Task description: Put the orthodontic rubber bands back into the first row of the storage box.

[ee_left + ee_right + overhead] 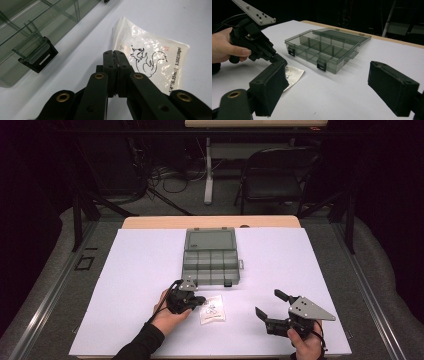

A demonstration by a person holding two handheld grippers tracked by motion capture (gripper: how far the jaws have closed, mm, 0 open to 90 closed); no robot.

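Clear bag, squirrel drawing, "1/4"(6.35mm)" print

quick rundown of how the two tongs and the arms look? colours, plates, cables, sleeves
Both tongs are black, each with two jaws on hinged links; brass-coloured bushings sit in the link holes. The right tongs have thick rectangular pads with a matte, foam-like face and carry a grey three-cornered plate with small holes. The left tongs carry a smaller grey plate, and a black cable loops from them. The left arm wears a black sleeve.

Small clear plastic bag — squirrel print — lies flat on white tabletop.
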